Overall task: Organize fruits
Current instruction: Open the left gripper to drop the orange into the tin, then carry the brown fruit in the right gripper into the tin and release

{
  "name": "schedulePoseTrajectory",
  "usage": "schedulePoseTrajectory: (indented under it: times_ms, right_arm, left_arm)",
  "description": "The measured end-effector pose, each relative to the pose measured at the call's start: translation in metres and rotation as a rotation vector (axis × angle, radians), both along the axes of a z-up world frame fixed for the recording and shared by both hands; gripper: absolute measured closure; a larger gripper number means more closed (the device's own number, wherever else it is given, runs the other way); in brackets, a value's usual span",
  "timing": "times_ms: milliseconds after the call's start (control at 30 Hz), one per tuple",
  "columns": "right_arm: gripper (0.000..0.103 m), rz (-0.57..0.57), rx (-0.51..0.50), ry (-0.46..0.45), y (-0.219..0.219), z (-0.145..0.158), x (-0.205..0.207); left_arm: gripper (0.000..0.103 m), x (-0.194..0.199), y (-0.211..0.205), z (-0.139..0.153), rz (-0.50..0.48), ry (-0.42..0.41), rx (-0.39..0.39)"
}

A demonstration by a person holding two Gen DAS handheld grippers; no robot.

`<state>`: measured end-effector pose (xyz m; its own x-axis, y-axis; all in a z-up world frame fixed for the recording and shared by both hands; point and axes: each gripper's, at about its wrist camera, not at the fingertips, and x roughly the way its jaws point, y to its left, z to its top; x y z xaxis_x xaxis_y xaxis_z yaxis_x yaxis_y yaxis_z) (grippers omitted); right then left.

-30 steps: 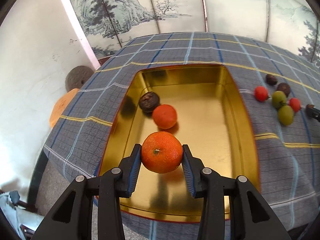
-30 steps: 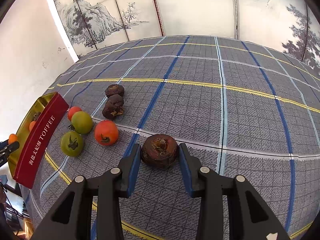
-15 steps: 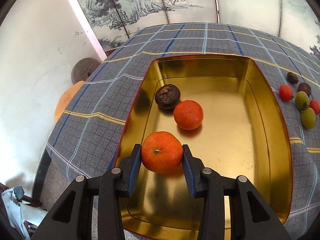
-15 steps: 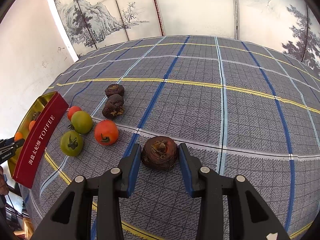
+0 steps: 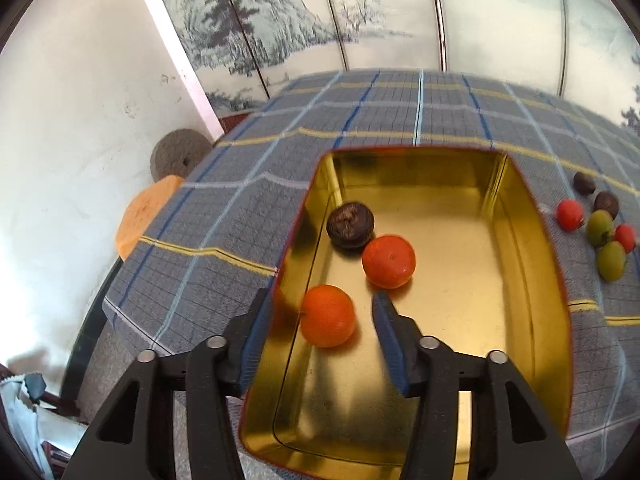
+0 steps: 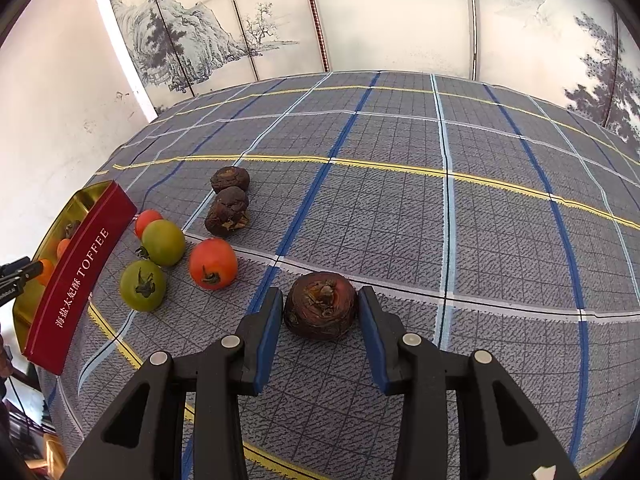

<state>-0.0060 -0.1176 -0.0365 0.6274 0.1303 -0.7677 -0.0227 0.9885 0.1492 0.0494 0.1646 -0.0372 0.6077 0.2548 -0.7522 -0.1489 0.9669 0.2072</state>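
Orange mandarin (image 5: 328, 315) sits loose between the spread left tongs (image 5: 320, 330) — right tongs (image 6: 319, 322) bracket the brown fruit (image 6: 321, 305), grip uncertain.

1. Home, prob. a living/dining rm w/ Chinese decor.
2. Folding screen (image 6: 248, 36) w/ ink mountain-and-pine painting stands behind the table.
3. Plaid tablecloth (image 6: 400, 200) covers the table.
4. Red toffee tin (image 6: 80, 276) w/ Chinese text serves as fruit tray.
5. Scuffed white wall (image 5: 80, 120), round stone (image 5: 180, 156) leaning on it.
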Motion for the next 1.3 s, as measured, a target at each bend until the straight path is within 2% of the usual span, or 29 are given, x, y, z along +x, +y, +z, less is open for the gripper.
schedulePoseTrajectory:
  times_ms: [133,200,367,567,767,900,1000,1167,1300]
  right_arm:
    - [0.067,-0.002,0.009,-0.001,-0.002,0.0,0.0]
    - [0.067,-0.001,0.002,-0.001,-0.001,0.001,-0.002]
    - [0.067,0.001,-0.002,-0.007,0.005,0.003,-0.014]
    - [0.067,0.056,0.068,-0.04,0.028,0.025,-0.028]
    - [0.067,0.301,0.163,-0.061,0.111,0.059,-0.026]
    - [0.067,0.468,0.208,-0.022,0.178,0.065,-0.014]
    - [0.067,0.556,0.233,0.041,0.222,0.059,-0.002]
    - [0.067,0.621,0.187,0.122,0.273,0.035,0.008]
    - [0.067,0.627,0.172,0.179,0.297,0.021,0.015]
  left_arm:
    - [0.038,-0.026,0.01,0.019,0.014,-0.088,-0.058]
    - [0.027,-0.036,0.015,0.025,0.021,-0.106,-0.075]
    - [0.025,-0.066,0.028,0.03,0.018,-0.105,-0.102]
    - [0.025,-0.086,0.024,0.033,0.009,-0.119,-0.044]
    - [0.025,-0.091,0.026,0.04,0.025,-0.139,-0.074]
    - [0.025,-0.091,0.034,0.04,0.051,-0.126,-0.084]
    - [0.025,-0.092,0.043,0.038,0.073,-0.114,-0.103]
    - [0.026,-0.098,0.049,0.036,0.101,-0.123,-0.063]
    - [0.025,-0.101,0.049,0.034,0.101,-0.126,-0.041]
